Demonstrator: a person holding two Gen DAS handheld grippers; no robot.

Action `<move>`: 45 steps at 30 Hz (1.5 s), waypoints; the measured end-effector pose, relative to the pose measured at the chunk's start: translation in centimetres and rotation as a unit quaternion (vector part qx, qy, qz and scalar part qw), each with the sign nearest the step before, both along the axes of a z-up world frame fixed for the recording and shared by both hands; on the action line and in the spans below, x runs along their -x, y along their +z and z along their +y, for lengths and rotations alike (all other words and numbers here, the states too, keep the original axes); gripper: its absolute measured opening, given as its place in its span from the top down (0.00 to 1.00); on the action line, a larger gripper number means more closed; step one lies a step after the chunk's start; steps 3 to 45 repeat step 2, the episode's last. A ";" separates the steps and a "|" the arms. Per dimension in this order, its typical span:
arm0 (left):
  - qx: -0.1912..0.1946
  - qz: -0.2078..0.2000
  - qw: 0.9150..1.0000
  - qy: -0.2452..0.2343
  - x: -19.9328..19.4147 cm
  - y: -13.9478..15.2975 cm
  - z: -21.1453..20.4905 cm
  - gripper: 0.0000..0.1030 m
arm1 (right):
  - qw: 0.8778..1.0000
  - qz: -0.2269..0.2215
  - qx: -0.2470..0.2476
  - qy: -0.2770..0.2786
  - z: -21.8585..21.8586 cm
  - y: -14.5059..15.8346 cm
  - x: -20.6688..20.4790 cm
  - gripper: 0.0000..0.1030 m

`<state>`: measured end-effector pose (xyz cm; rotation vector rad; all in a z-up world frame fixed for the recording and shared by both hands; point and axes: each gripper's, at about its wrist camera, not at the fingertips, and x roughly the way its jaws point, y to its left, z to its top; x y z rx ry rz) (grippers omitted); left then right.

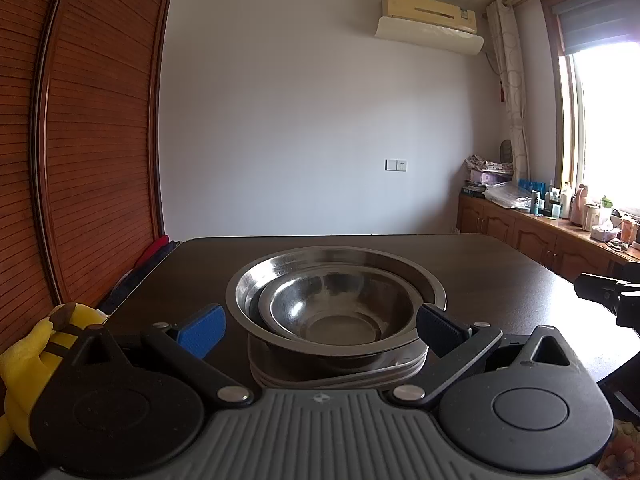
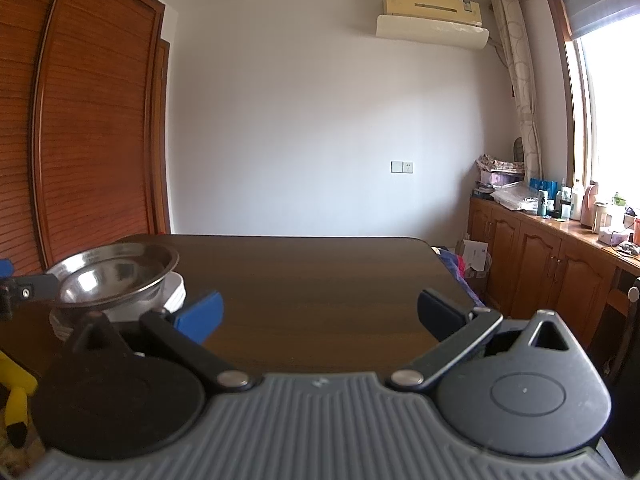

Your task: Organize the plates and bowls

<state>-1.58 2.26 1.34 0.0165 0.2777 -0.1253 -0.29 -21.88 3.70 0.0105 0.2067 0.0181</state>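
In the left wrist view a small steel bowl (image 1: 340,304) sits nested inside a larger steel bowl (image 1: 256,284). Both rest on a stack of plates (image 1: 344,374) on the dark table (image 1: 500,280). My left gripper (image 1: 322,330) is open, its fingers on either side of the stack's near edge, holding nothing. In the right wrist view the same bowls (image 2: 112,276) and white plates (image 2: 176,292) stand at the left. My right gripper (image 2: 320,316) is open and empty over bare table, to the right of the stack.
A yellow plush toy (image 1: 28,360) lies at the table's left near edge. A wooden louvred wardrobe (image 1: 80,140) stands on the left. A low cabinet (image 2: 560,264) with bottles and clutter runs along the right wall under the window.
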 end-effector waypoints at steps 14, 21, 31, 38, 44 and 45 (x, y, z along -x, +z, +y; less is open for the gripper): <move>0.000 0.000 1.000 -0.001 0.0 0.0 0.0 0.00 | 1.000 0.000 0.000 0.000 0.0 0.0 0.0 0.00; 0.000 0.000 1.000 -0.001 0.0 0.0 0.0 0.00 | 1.000 0.000 0.000 0.000 0.0 0.0 0.0 0.00; 0.000 0.000 1.000 -0.001 0.0 0.0 0.0 0.00 | 1.000 0.000 0.000 0.000 0.0 0.0 0.0 0.00; 0.000 0.000 1.000 -0.001 0.0 0.0 0.0 0.00 | 1.000 0.000 0.000 0.000 0.0 0.0 0.0 0.00; 0.000 0.000 1.000 -0.001 0.0 0.0 0.0 0.00 | 1.000 0.000 0.000 0.000 0.0 0.0 0.0 0.00; 0.000 0.000 1.000 -0.001 0.0 0.0 0.0 0.00 | 1.000 0.000 0.000 0.000 0.0 0.0 0.0 0.00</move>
